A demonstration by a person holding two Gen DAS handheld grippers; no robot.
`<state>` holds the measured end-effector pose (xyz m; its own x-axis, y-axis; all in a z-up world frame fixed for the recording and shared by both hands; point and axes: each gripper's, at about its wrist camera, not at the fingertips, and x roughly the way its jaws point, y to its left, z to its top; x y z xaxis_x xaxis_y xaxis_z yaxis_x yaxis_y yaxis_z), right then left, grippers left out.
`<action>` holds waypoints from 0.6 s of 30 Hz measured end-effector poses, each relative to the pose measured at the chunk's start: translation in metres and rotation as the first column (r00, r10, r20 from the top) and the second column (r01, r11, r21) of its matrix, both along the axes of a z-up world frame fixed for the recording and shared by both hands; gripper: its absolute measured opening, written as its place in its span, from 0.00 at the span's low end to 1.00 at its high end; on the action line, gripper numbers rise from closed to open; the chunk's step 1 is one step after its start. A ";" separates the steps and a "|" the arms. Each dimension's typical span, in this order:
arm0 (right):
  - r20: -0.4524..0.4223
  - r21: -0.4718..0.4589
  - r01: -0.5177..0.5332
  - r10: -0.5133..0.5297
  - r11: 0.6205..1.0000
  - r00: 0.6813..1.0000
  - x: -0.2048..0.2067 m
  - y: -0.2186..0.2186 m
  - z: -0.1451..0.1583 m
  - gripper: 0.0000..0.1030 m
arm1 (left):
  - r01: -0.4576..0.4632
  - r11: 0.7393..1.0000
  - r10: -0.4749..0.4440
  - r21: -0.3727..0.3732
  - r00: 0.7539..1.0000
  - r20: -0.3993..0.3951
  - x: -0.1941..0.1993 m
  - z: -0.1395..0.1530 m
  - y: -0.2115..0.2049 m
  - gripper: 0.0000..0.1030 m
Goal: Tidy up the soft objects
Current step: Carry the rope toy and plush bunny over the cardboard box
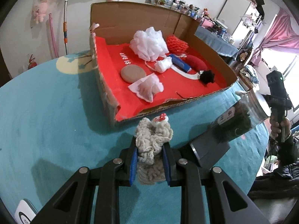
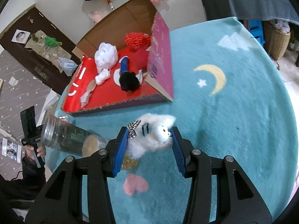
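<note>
Left wrist view: the left gripper (image 1: 150, 160) is nearly closed, its blue pads clamped on a grey scrunchie (image 1: 152, 140) with a small red-and-white charm. It hangs over the teal rug (image 1: 46, 121), just short of the box (image 1: 186, 100), whose red liner already carries a white pouf (image 1: 148, 43), a tan pad (image 1: 133, 73) and other soft bits. A jar (image 1: 241, 119) lies on the rug to the right.

Right wrist view: the right gripper (image 2: 149, 145) is partly closed on a white plush (image 2: 155, 134) with a checked bow, also over the rug, near the box's low front edge.

Judged step: carrying both items to the box. Next, each must clear the front lip, reach free liner, then be released.
</note>
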<state>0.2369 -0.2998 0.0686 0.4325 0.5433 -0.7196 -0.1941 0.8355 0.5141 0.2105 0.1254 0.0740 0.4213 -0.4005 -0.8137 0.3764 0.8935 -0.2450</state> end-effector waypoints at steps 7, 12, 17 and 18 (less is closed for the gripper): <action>-0.009 0.023 -0.046 0.046 0.999 0.999 0.010 0.015 0.008 0.43 | 0.030 1.000 -0.030 -0.008 0.999 0.016 0.004 0.012 -0.009 0.24; 0.000 0.040 -0.094 0.094 0.995 0.996 0.015 0.033 0.016 0.43 | 0.062 0.998 -0.061 -0.016 0.998 0.035 0.009 0.023 -0.022 0.24; 0.025 0.030 -0.144 0.143 0.989 0.989 0.021 0.054 0.026 0.43 | 0.110 0.994 -0.110 -0.005 0.992 0.068 0.019 0.035 -0.046 0.24; 0.038 0.016 -0.159 0.158 0.987 0.987 0.023 0.061 0.030 0.43 | 0.120 0.993 -0.120 0.003 0.990 0.076 0.022 0.037 -0.052 0.24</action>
<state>0.2601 -0.2390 0.0983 0.3653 0.6206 -0.6938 -0.3423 0.7827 0.5199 0.2324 0.0736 0.1106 0.4306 -0.4531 -0.7806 0.4987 0.8403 -0.2126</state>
